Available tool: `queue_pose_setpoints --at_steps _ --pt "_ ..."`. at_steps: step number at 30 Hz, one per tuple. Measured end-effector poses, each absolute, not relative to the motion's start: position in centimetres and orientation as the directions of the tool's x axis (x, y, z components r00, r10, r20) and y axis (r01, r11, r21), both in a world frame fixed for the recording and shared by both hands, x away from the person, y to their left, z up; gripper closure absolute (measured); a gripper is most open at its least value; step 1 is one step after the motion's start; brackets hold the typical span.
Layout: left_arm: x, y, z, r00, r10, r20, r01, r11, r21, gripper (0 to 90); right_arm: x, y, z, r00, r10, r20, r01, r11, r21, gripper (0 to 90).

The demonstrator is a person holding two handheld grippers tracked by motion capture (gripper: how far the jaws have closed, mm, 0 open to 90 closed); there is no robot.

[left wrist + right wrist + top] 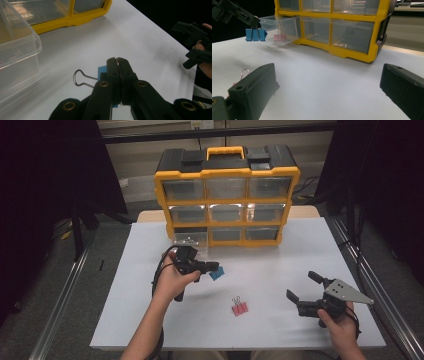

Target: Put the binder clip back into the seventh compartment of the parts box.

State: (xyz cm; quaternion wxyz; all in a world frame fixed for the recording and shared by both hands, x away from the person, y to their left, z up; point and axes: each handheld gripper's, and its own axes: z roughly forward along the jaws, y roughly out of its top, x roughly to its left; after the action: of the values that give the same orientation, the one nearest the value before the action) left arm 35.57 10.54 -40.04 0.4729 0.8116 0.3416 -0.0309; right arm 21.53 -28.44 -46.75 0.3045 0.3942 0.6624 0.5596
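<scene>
High view: left gripper point(212, 268) gripping blue clip point(217, 273), apparently mid-table.

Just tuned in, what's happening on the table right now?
The left tongs are shut on a blue binder clip, held above the table near the open clear drawer of the yellow organizer. A pink clip already sits in that drawer. Another pink binder clip lies on the white table. The right tongs hang open, holding nothing.

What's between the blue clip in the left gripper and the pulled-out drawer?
Nothing visible. The left gripper holds the blue clip off the table, just right of the open drawer, whose top is uncovered. A pink clip already lies inside; another pink clip lies nearer the person, off the path.
</scene>
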Motion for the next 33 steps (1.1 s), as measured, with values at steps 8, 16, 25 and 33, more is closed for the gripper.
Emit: queue_pose_setpoints --at_steps 8,16,25,33 --pt "35.9 10.7 -39.5 0.762 0.531 -0.37 0.584 -0.319 0.746 89.4 21.5 -28.5 -46.7 -0.505 0.863 0.037 0.181 0.064 0.981 0.5" --pt "36.4 10.9 -39.0 0.75 0.548 -0.371 0.593 -0.31 0.743 89.4 21.5 -28.5 -46.7 -0.507 0.861 0.038 0.18 0.063 0.982 0.5" --pt "36.9 11.2 -38.4 0.744 0.556 -0.369 0.594 -0.299 0.747 89.4 21.5 -28.5 -46.7 -0.511 0.859 0.035 0.18 0.067 0.981 0.6" --pt "37.3 11.5 -37.9 0.745 0.561 -0.361 0.591 -0.304 0.747 89.3 21.5 -28.5 -46.7 -0.51 0.859 0.043 0.185 0.061 0.981 0.6"
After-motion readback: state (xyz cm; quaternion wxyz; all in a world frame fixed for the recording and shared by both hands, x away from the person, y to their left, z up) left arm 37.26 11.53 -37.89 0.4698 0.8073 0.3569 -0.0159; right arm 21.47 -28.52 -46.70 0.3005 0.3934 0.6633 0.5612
